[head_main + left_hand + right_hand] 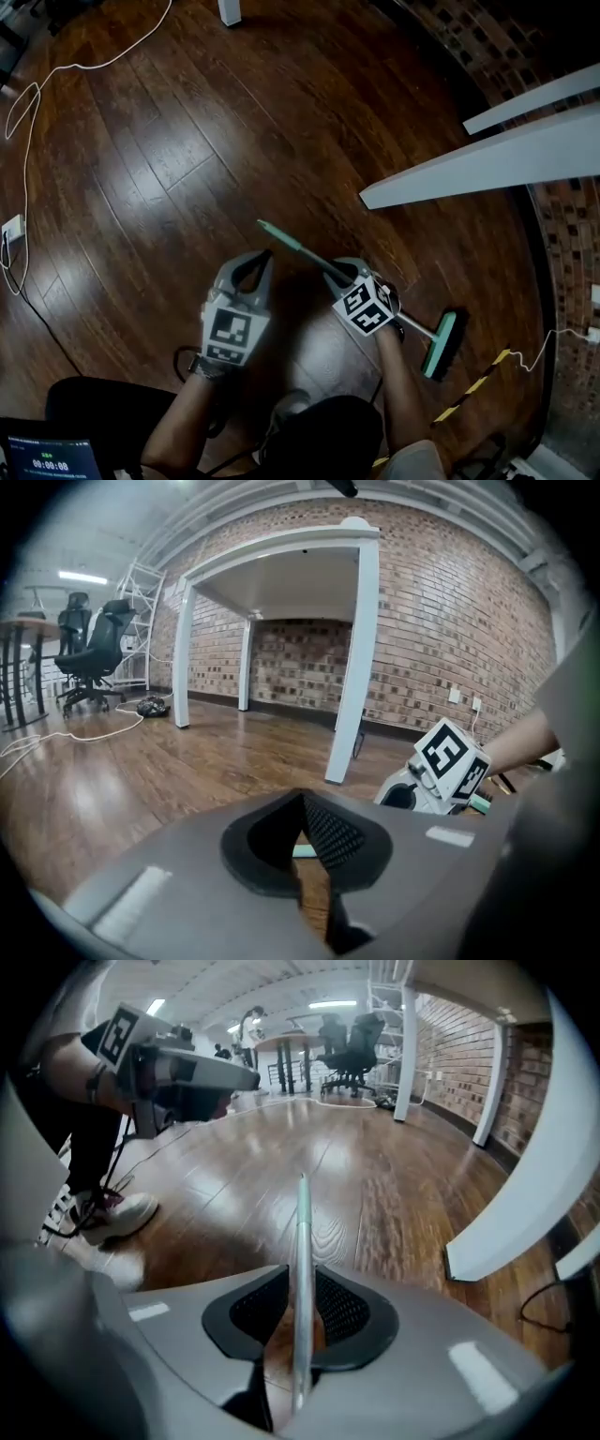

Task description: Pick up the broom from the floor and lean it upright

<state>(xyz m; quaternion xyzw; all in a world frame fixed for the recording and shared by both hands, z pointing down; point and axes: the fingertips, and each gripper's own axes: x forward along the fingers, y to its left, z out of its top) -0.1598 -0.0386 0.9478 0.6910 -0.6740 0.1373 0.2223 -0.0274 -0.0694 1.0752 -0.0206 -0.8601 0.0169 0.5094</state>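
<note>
A broom lies flat on the dark wood floor: its thin handle (300,246) has a green tip at the upper left, and its green head (440,344) sits at the lower right. My right gripper (339,272) is low over the middle of the handle. In the right gripper view the handle (302,1232) runs straight between the right gripper's (298,1316) pads with a gap beside it, so the jaws stand open around it. My left gripper (258,258) hovers just left of the handle's tip, narrowly open and holding nothing (309,855).
A white table frame (487,164) juts in from the right by a brick wall (572,244). A white cable (28,122) trails along the left. Yellow-black tape (473,386) lies near the broom head. My shoe (112,1213) is beside the handle. Office chairs (94,658) stand far off.
</note>
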